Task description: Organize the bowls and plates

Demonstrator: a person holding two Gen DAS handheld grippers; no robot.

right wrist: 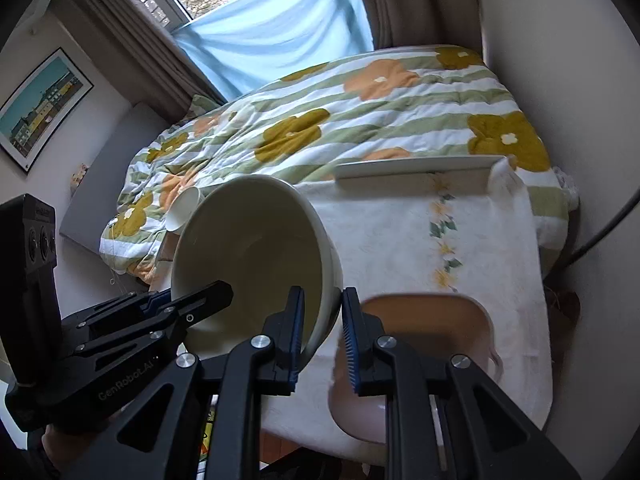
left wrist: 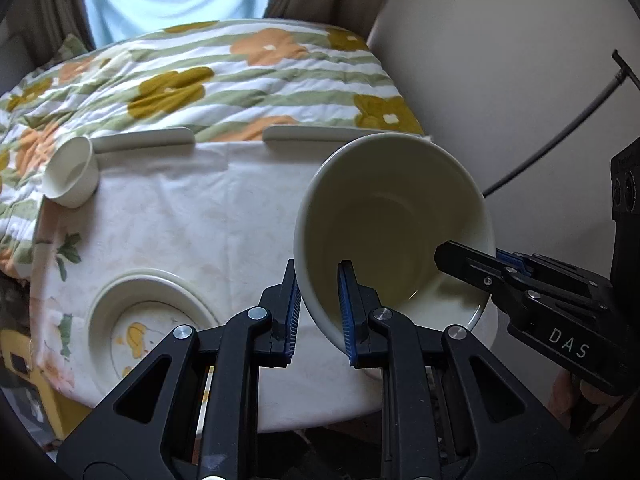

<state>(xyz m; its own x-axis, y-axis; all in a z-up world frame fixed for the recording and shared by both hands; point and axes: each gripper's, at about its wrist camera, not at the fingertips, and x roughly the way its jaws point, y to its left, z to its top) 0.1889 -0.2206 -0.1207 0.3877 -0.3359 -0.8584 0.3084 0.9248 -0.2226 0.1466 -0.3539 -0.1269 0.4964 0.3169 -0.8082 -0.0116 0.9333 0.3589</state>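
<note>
Large bowl (left wrist: 394, 220) lifted, tilted, above the table (left wrist: 200, 200).
We grip its rim with both: left gripper (left wrist: 320, 312) and right gripper (right wrist: 320, 336) clamped on opposite walls.

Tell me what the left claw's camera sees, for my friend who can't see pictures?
Two black claws grip opposite sides of a big cream bowl's rim, holding it tilted above a table with a white cloth. A plate with a yellow picture and a small cup lying on its side sit farther left.
</note>
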